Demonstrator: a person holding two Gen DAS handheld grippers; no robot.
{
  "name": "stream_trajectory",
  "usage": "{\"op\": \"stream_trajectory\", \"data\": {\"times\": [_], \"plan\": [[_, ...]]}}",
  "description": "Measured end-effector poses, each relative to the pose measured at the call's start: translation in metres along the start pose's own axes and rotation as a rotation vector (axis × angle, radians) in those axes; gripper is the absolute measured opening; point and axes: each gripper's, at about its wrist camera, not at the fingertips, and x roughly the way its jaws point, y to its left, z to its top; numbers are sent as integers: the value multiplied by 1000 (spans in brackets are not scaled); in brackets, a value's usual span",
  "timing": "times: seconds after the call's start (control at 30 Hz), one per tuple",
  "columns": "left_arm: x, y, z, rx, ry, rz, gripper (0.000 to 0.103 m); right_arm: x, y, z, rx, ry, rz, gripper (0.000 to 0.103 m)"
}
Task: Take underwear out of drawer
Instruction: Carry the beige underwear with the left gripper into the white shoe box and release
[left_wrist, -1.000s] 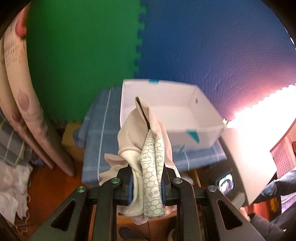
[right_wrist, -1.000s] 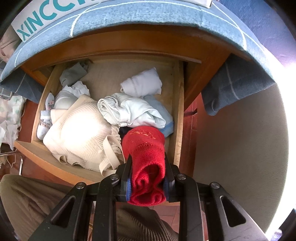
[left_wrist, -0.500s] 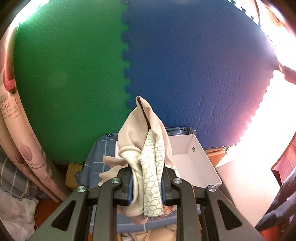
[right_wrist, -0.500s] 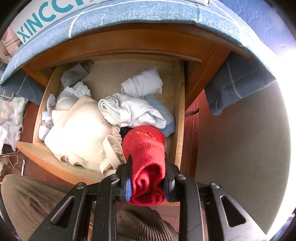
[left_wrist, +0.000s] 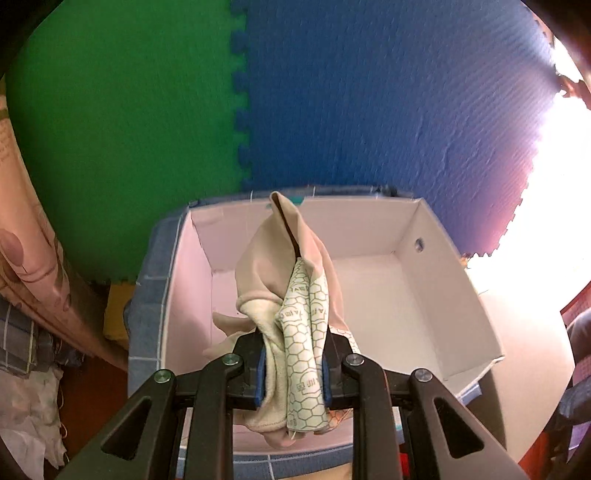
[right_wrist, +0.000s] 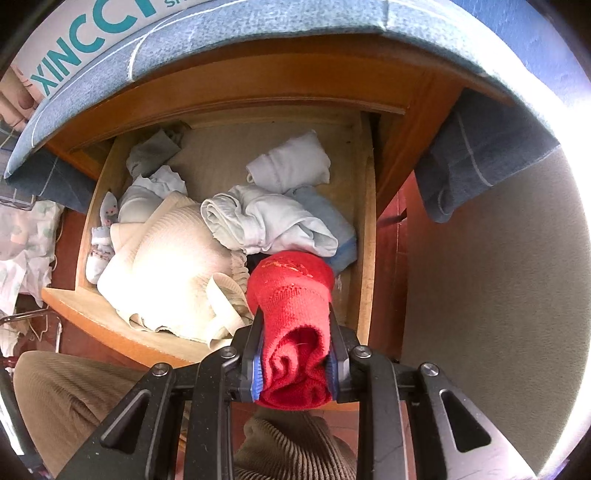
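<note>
Your left gripper (left_wrist: 293, 360) is pitched steeply downward over the open white cardboard box (left_wrist: 458, 295), its two fingers clamped on a bunched beige undergarment (left_wrist: 284, 280) whose honeycomb-printed lining faces the camera. The cloth stands up past the fingertips and hides part of the box's floor; whether its lower folds touch the box, you cannot tell from this angle. The box sits on a blue checked cloth (left_wrist: 151, 280), with green foam mat (left_wrist: 122, 122) and blue foam mat (left_wrist: 388, 96) behind it.

Your right gripper (right_wrist: 293, 363) points almost straight down above the front right corner of the open wooden drawer (right_wrist: 365, 229). Its fingers are pressed tight on a rolled red knit garment (right_wrist: 291, 299), which bulges out beyond the tips and is lifted clear of the pile below. Your leg in brown corduroy (right_wrist: 70, 398) shows beneath the drawer's front edge.

Inside the drawer, a cream ribbed garment (right_wrist: 166, 266) fills the front left, touching a pale blue-white bundle (right_wrist: 266, 221) at the middle. A folded white piece (right_wrist: 291, 162) lies toward the back, and a grey piece (right_wrist: 153, 151) sits in the back left corner.
</note>
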Motion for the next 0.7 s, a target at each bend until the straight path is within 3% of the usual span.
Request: {"op": "stream_trajectory", "data": {"times": [0.27, 0.43, 0.6, 0.7], "plan": [[34, -5, -17, -22, 83, 31, 22, 2, -3, 1, 12, 9, 22, 24], [37, -4, -20, -36, 82, 71, 26, 2, -3, 1, 15, 13, 26, 24], [38, -7, -21, -31, 71, 84, 33, 2, -3, 0, 14, 13, 25, 24], [28, -6, -20, -28, 48, 95, 48, 3, -3, 0, 13, 12, 23, 24]]}}
